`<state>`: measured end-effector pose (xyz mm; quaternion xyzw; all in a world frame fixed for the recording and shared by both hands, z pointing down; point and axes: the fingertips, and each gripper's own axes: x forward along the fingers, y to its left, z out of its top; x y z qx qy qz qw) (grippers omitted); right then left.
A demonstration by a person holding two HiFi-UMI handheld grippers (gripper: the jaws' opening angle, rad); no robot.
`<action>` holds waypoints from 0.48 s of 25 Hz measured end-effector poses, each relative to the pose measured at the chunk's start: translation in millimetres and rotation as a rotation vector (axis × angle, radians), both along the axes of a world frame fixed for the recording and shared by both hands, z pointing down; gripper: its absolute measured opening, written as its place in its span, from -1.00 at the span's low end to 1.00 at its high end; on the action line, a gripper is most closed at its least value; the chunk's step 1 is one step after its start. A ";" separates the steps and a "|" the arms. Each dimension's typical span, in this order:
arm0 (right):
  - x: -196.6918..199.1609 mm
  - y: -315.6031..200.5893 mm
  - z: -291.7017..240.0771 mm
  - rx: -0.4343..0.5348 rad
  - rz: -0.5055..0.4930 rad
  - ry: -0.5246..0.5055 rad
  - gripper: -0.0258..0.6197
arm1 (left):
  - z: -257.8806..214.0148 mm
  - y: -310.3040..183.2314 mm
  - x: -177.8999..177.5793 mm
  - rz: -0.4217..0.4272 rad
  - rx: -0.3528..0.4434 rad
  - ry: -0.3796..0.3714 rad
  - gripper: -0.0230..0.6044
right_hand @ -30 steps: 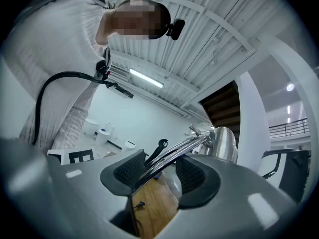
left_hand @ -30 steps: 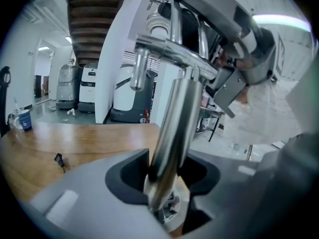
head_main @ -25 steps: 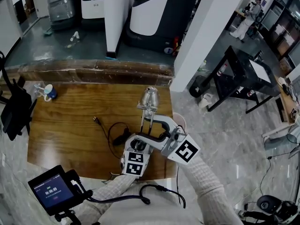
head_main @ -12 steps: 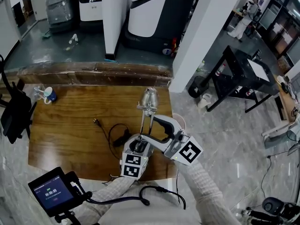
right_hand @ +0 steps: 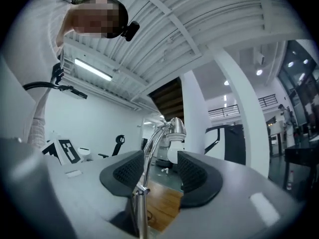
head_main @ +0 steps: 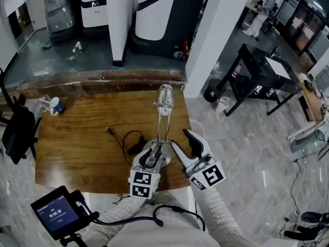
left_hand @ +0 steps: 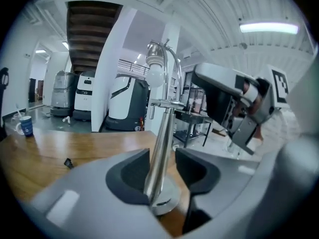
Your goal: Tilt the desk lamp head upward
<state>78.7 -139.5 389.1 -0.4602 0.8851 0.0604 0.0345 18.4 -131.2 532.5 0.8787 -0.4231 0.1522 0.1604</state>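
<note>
The wooden table (head_main: 77, 153) fills the middle of your head view, and the desk lamp (head_main: 163, 122) stands near its right edge, close to you, its chrome pole upright on a round base (left_hand: 167, 200) that sits flat on the wood. At the top the neck curves over and the lamp head (left_hand: 155, 68) hangs with its bulb facing down. Your left gripper (left_hand: 162, 168) is low at the foot of the pole: the pole stands between its jaws and lies against the left pad, with a thin gap at the other pad, so it brackets the pole without clamping it. Your right gripper (head_main: 180, 138) is just right of the pole and clear of it; its jaws have just been closing but stand apart with nothing pinched between them, and the lamp head shows far beyond the gap. A black cord (head_main: 126, 140) loops left of the base, and a blue cup (head_main: 55, 106) sits at the far left corner
</note>
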 end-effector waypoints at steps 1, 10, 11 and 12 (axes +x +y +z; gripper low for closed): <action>2.2 3.4 3.5 -0.013 0.045 -0.003 -0.32 | -2.5 2.4 -5.8 -0.008 0.009 0.002 -0.42; -6.8 84.6 39.4 -0.191 0.200 0.066 -0.92 | -45.3 59.7 -23.2 -0.099 0.108 0.041 -0.90; -11.8 82.2 47.1 -0.222 0.208 0.079 -0.92 | -48.2 57.5 -25.2 -0.108 0.113 0.045 -0.90; -17.0 77.9 55.4 -0.258 0.212 0.086 -0.92 | -50.2 54.3 -27.2 -0.113 0.117 0.047 -0.90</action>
